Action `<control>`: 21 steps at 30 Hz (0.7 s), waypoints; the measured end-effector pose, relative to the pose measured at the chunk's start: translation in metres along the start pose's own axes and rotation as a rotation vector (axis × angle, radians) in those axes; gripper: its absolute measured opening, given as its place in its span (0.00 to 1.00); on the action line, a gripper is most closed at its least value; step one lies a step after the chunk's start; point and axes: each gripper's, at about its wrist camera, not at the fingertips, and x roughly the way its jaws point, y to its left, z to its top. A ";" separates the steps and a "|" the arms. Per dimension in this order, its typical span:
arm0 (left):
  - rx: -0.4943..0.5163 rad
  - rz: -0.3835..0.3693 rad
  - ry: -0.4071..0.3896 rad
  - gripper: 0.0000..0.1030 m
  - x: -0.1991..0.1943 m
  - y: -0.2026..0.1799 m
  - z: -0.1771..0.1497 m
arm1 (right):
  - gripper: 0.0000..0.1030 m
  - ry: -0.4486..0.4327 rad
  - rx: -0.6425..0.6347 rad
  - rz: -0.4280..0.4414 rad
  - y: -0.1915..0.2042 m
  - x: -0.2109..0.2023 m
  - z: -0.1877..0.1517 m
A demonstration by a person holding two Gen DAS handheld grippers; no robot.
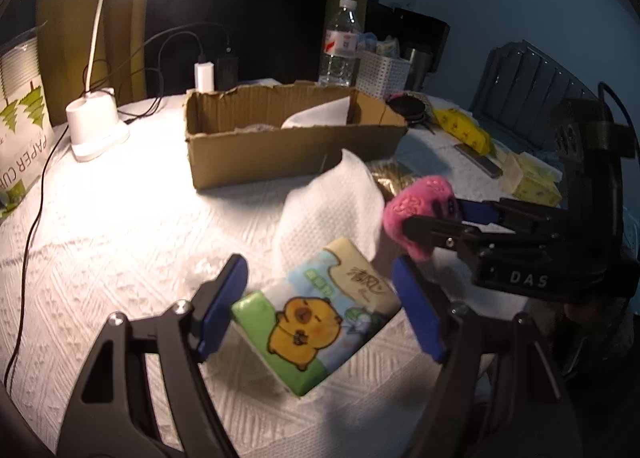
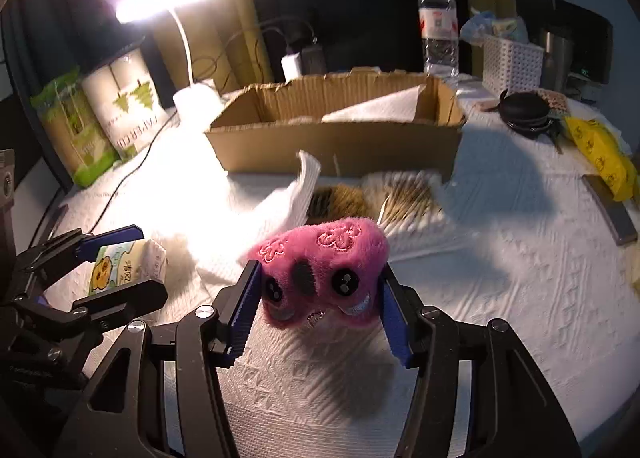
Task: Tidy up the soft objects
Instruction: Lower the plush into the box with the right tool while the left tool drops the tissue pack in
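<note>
Pink plush toy (image 2: pixel 320 270) clamped in right hand-held gripper (image 2: pixel 320 298); left (image 1: pixel 320 306) straddles one tissue pack (image 1: pixel 316 318), open.

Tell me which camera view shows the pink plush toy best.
The right wrist view: the pink plush toy fills the centre, eyes and embroidery showing, between the right gripper's fingers. The left wrist view catches it side-on, partly hidden by that gripper.

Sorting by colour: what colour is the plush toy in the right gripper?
Pink plush toy, clearest in the right wrist view.
</note>
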 end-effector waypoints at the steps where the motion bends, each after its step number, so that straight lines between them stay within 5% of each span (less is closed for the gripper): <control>1: 0.003 0.000 -0.005 0.74 0.000 -0.001 0.004 | 0.57 -0.006 0.000 -0.001 -0.001 -0.002 0.002; 21: 0.025 0.060 -0.061 0.74 0.013 -0.008 0.062 | 0.57 -0.126 -0.010 0.020 -0.036 -0.022 0.060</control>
